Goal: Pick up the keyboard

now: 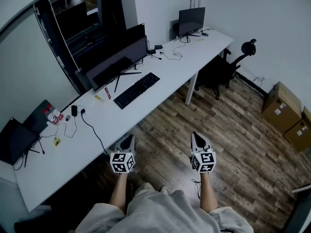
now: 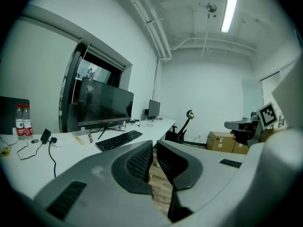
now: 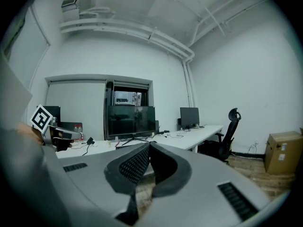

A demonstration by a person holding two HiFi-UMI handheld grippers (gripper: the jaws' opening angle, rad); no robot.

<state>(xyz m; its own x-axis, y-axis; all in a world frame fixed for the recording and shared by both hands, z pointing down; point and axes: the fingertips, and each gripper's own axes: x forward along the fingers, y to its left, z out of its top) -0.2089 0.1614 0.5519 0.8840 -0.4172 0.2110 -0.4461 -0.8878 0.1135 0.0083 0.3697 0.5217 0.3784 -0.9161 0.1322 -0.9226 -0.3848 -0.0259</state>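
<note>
Approach step: white desk [image 1: 170,69] ahead w/ keyboard [image 1: 136,90] flat on it before the big monitor [image 1: 116,62], well apart from your left gripper [image 1: 127,141] & right gripper [image 1: 198,139], both jaws pressed together, empty; next prob. close in, spread jaws, take its near edge.
</note>
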